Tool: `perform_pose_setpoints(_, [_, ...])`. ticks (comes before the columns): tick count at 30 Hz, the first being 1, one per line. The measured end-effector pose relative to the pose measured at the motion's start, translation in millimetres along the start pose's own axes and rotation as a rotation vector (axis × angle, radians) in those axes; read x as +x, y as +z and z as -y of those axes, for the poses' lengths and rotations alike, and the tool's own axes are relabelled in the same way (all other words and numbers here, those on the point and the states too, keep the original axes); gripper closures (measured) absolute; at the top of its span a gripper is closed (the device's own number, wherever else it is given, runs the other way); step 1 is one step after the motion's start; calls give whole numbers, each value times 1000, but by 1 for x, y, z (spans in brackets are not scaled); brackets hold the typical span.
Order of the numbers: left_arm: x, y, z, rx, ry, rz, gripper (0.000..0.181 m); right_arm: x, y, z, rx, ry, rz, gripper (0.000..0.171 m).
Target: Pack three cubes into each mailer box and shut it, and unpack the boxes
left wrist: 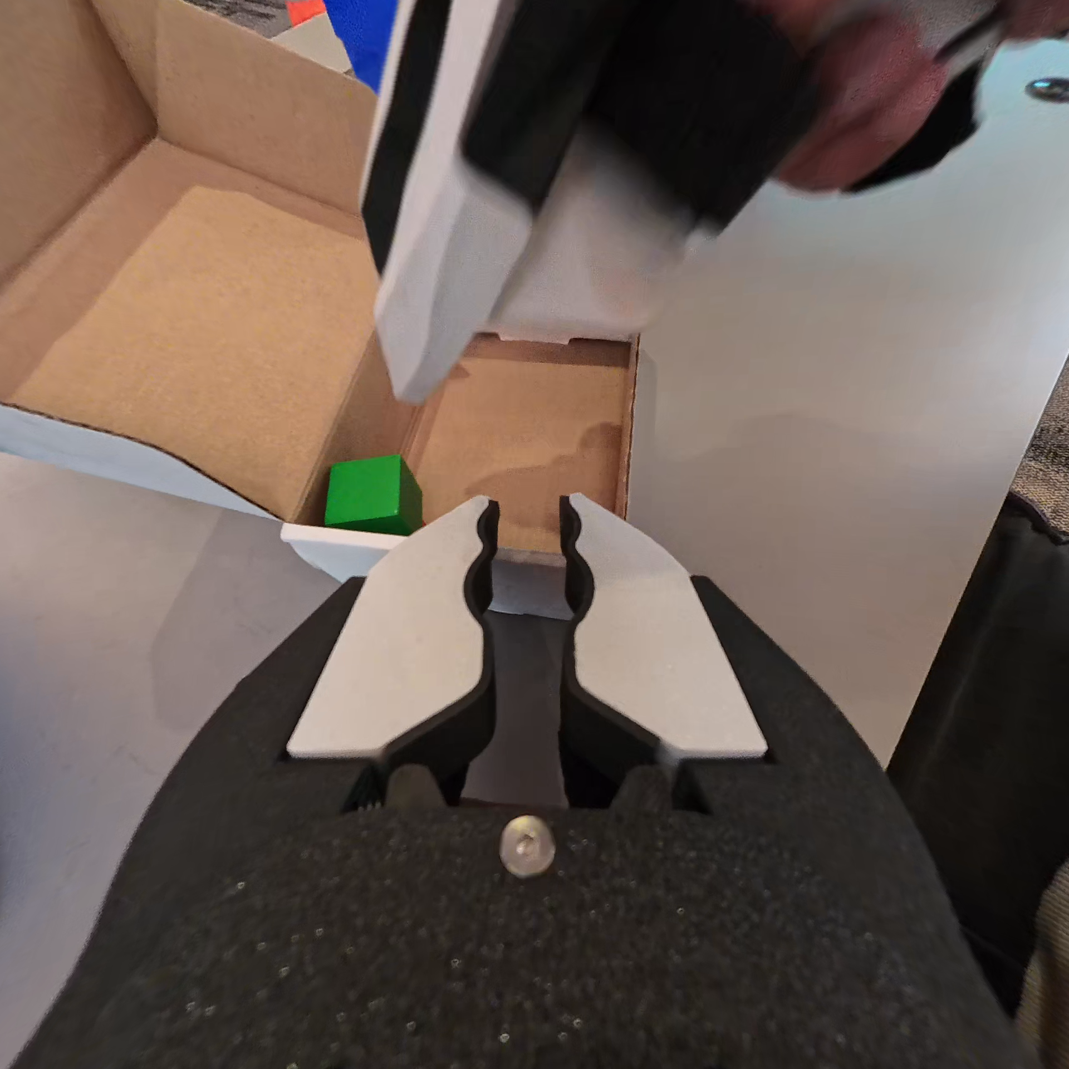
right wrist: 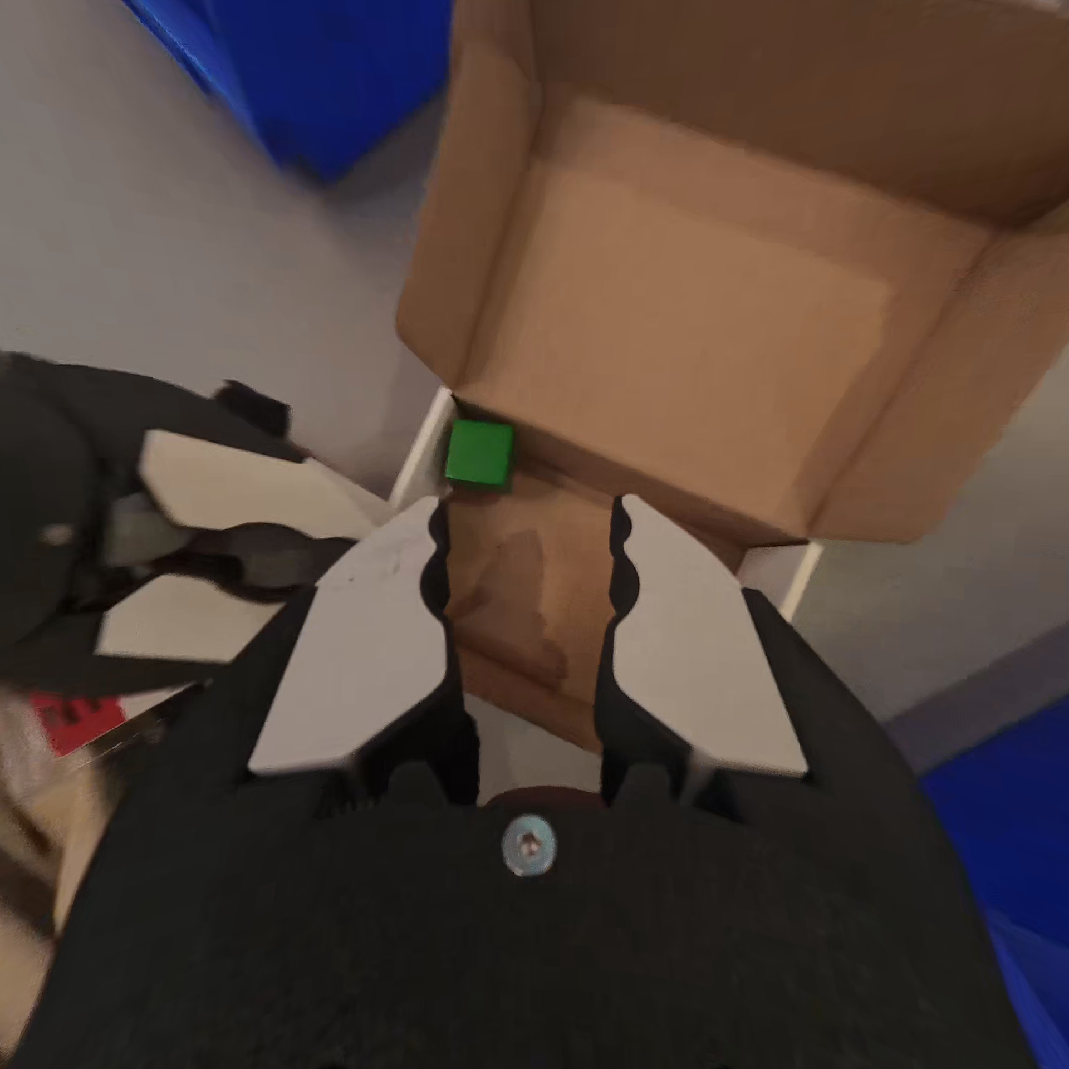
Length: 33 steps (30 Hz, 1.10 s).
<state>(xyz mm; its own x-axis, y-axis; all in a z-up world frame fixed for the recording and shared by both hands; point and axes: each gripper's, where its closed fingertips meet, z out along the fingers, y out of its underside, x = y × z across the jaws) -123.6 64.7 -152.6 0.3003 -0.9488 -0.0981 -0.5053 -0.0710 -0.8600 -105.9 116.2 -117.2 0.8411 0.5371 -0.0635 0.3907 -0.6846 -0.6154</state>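
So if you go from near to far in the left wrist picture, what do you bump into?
Left tongs → white front wall of the mailer box → green cube → the box's open lid → blue thing at the back.

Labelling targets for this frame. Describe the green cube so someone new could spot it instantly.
Find the open mailer box, white outside and brown cardboard inside, on the pale table. The green cube sits in the tray's corner beside the lid hinge, against the white wall nearest the left gripper. It is the only cube visible in the box, bright green against brown.
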Motion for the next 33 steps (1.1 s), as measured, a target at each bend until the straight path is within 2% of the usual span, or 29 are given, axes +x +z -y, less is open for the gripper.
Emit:
perform_pose_setpoints(4, [0,0,0,-2,4,0,161,-19,26,-1,-41,40,82,122])
perform_pose_setpoints(9, [0,0,0,-3,4,5,161,-20,39,-1,-90,36,85,125])
perform_pose_setpoints(13, [0,-1,-1,-6,-18,-6,161,-22,41,1,-86,60,115,127])
perform_pose_setpoints(16, [0,-2,-2,-16,-17,-9,161,-14,42,-7,-134,27,57,125])
perform_pose_setpoints(28, [-5,-31,-18,-59,6,-5,156,-25,55,-21,-188,-9,90,128])
perform_pose_setpoints(33, [-6,-36,-15,-57,3,-13,149,-21,34,-27,-245,-74,83,125])
